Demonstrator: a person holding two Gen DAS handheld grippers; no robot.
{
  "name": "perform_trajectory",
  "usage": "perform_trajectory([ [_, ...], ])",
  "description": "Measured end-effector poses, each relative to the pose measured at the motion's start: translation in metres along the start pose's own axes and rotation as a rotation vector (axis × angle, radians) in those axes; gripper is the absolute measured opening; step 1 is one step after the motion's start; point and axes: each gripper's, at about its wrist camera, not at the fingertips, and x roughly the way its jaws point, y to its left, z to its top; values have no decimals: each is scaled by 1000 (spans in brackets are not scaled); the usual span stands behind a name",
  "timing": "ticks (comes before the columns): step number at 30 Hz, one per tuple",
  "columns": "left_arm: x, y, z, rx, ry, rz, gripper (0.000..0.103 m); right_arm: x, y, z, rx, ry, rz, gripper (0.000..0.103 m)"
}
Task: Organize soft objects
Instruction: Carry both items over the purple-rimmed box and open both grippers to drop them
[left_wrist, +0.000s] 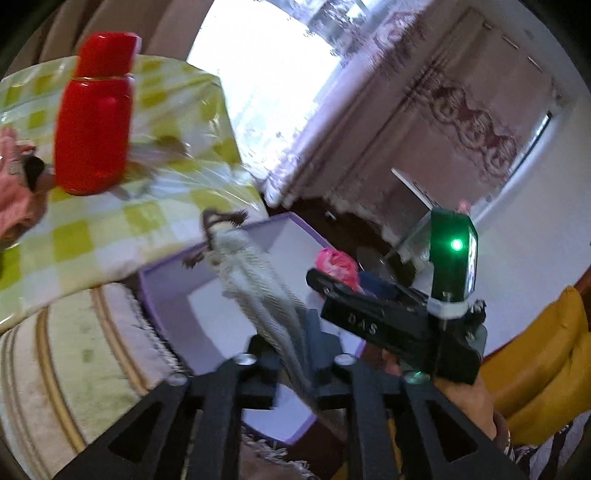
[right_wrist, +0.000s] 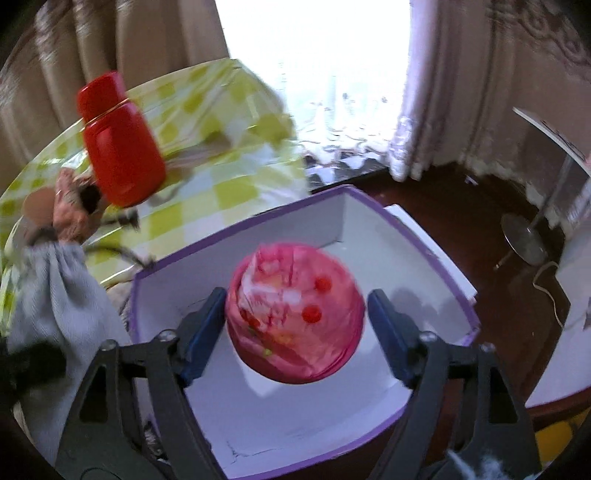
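We use the purple-rimmed box (right_wrist: 343, 218) as our landmark. Our right tool (right_wrist: 295, 314) hangs over its white inside, fingers spread, and the pink ball (right_wrist: 295, 314) sits in the gap, seemingly free of both pads. Our left tool (left_wrist: 295, 373) hangs over the box's near edge, its fingers slightly apart, a grey woven cloth (left_wrist: 255, 280) running between them. Behind the box, a red bottle (right_wrist: 120, 147) stands on the checked bench (right_wrist: 207, 192).

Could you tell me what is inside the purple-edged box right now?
Over the white floor of the purple-edged box, the pink ball sits between the right hand-held gripper's spread fingers. The floor beneath the ball is hidden.
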Motion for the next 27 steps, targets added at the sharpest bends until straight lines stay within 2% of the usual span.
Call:
perform_trajectory([
  [1, 2, -1, 0, -2, 3, -11, 44, 0, -3, 0, 11, -6, -1, 91],
  [2, 2, -1, 0, -6, 1, -20, 63, 0, -6, 0, 20, -12, -2, 94],
  [3, 2, -2, -2, -8, -3, -20, 69, 0, -8, 0, 24, -19, -6, 94],
  [6, 6, -3, 1, 1, 0, -26, 69, 3, -8, 0, 18, -23, -25, 95],
  [9, 3, 2, 1, 14, -45, -2, 69, 3, -6, -2, 19, -43, 4, 95],
  [14, -14, 15, 4, 41, -86, 79, 69, 1, 5, -3, -40, -85, 43, 96],
  [21, -64, 52, 19, 21, -167, 187, 69, -6, 29, 0, -76, -83, 150, 96],
  [27, -122, 96, 36, 5, -265, 262, 69, -10, 73, 9, -162, -73, 226, 96],
])
